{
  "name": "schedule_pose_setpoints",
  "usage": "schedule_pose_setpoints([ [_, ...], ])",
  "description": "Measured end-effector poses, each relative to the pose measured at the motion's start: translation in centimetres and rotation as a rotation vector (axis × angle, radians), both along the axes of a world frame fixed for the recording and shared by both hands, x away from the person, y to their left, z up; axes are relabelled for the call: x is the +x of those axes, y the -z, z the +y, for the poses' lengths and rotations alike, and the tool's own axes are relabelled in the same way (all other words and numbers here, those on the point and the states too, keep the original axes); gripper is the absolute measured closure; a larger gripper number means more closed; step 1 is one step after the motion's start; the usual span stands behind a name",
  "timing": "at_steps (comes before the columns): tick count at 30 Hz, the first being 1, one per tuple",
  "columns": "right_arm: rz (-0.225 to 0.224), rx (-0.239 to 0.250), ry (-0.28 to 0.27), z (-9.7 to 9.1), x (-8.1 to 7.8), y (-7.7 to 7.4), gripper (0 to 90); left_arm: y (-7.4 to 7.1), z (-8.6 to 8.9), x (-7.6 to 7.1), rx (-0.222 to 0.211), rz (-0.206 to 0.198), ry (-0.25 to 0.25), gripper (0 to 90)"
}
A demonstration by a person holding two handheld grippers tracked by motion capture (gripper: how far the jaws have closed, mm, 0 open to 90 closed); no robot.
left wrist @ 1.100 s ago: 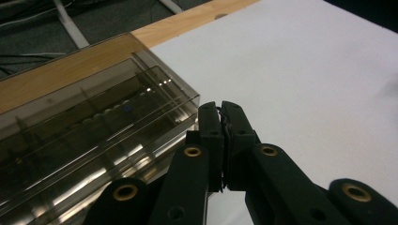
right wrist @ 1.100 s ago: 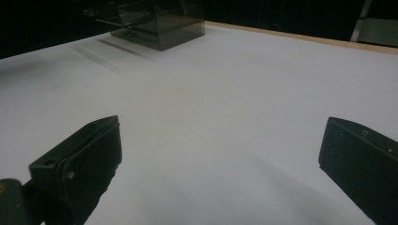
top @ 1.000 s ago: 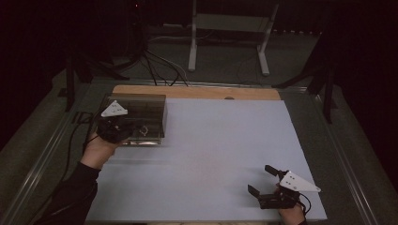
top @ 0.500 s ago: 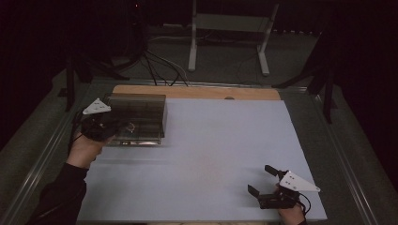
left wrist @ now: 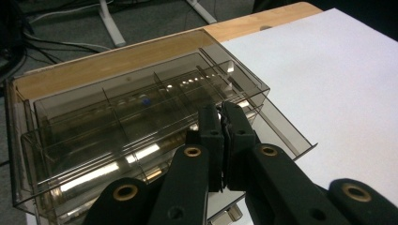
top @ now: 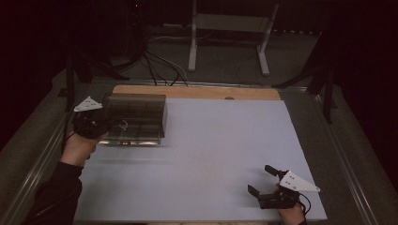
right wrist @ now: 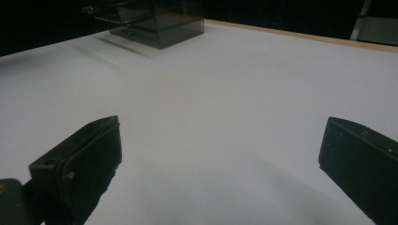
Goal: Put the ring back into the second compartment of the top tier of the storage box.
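Note:
A smoked clear plastic drawer box (top: 138, 117) stands at the table's back left; it also appears in the left gripper view (left wrist: 117, 108) and far off in the right gripper view (right wrist: 159, 23). My left gripper (top: 117, 125) is at the box's left side. Its jaws (left wrist: 224, 126) are pressed together on the front lip of a drawer (left wrist: 277, 126) that sticks out of the box. My right gripper (top: 260, 180) rests near the front right corner of the white sheet, open, with nothing between its fingers (right wrist: 75, 164).
A white sheet (top: 225, 150) covers the table, with a wooden strip (top: 197, 92) along its far edge. Behind the table, a metal stand (top: 225, 42) and cables (top: 155, 61) are on the floor. The table's metal rims run along both sides.
My left gripper has moved left, from over the box's left part to just past its left side, and the drawer has come out with it. The right gripper has stayed put.

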State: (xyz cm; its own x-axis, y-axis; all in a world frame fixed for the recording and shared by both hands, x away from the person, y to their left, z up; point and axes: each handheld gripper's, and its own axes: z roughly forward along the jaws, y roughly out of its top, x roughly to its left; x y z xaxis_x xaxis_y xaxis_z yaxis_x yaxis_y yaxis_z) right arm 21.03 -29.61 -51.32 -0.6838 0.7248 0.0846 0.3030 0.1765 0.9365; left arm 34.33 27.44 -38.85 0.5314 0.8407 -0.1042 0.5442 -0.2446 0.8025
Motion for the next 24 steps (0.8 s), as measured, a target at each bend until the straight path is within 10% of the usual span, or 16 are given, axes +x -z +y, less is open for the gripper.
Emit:
schedule_pose_setpoints([
  [24,-0.001,-0.001,0.002,0.0,-0.1,0.0,0.0,2.9,0.3,1.2,-0.035,0.055,-0.019,89.7],
])
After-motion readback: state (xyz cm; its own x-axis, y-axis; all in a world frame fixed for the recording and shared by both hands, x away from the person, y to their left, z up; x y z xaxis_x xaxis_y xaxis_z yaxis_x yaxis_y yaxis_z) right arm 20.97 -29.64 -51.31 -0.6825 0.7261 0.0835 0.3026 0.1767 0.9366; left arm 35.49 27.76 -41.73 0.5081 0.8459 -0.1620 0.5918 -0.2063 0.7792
